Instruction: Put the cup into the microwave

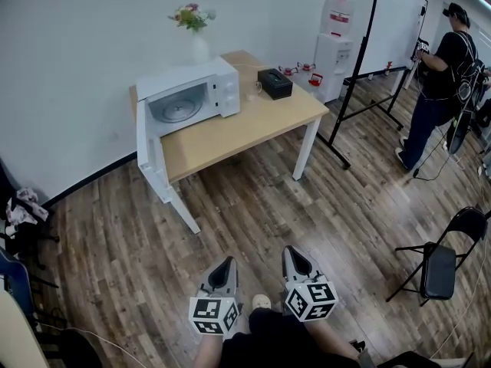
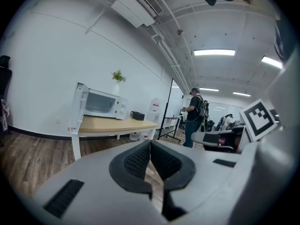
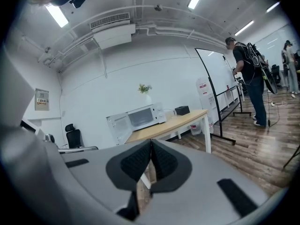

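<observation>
The head view looks down from above and behind the left tongs and right tongs, the counter well ahead of them. The left gripper view and right gripper view sit low behind their jaws, facing nearly level; all three share that counter

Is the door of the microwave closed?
No, the microwave door stands swung open at its left, and the turntable inside shows.
</observation>
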